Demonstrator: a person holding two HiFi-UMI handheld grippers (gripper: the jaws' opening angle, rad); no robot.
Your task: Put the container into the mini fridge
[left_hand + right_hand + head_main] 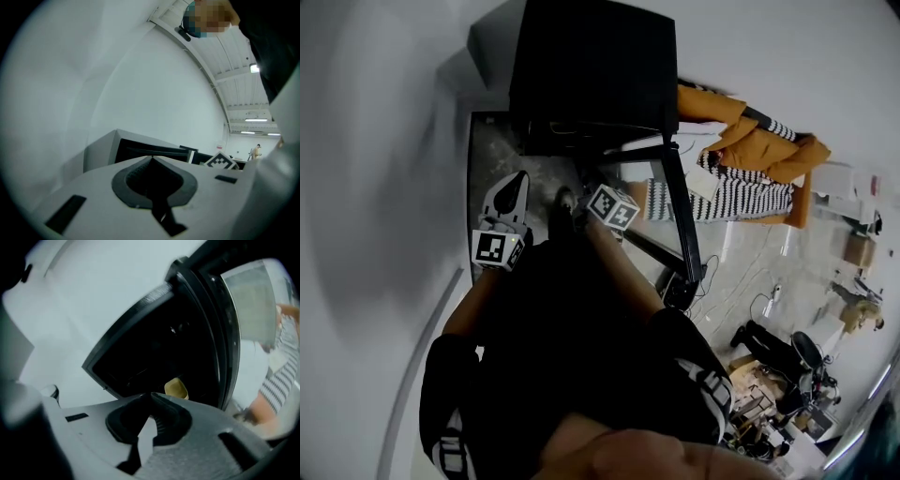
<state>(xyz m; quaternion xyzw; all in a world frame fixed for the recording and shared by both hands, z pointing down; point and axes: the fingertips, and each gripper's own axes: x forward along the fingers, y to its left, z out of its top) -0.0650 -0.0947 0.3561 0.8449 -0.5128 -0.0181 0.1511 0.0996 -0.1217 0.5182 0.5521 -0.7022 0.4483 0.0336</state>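
a white wall (384, 187) fills the left side of the head view, with grey floor (502, 155) beside it. the left tongs (151, 158) are held in front of the person's dark clothes, low and left of the fridge (591, 75). in the left gripper view their jaws are closed, the tips meeting with nothing between them. they point toward the wall and the grey side and black front of the fridge. the marker cube (220, 161) of the other tongs shows to the right in that view. the fridge is a black box standing against the wall, and its door (680, 211) is swung open toward the right. the right tongs (151, 394) are held just right of the left ones, near the open front. their jaws are closed too, tip against tip, and grip nothing. the right gripper view looks straight into the dark inside of the fridge. there the container (176, 388), pale yellow, sits low inside, just past the tips and apart from them. what it rests on is too dark to tell. right of the door, an orange jacket (759, 141) lies over a striped cloth (741, 199).
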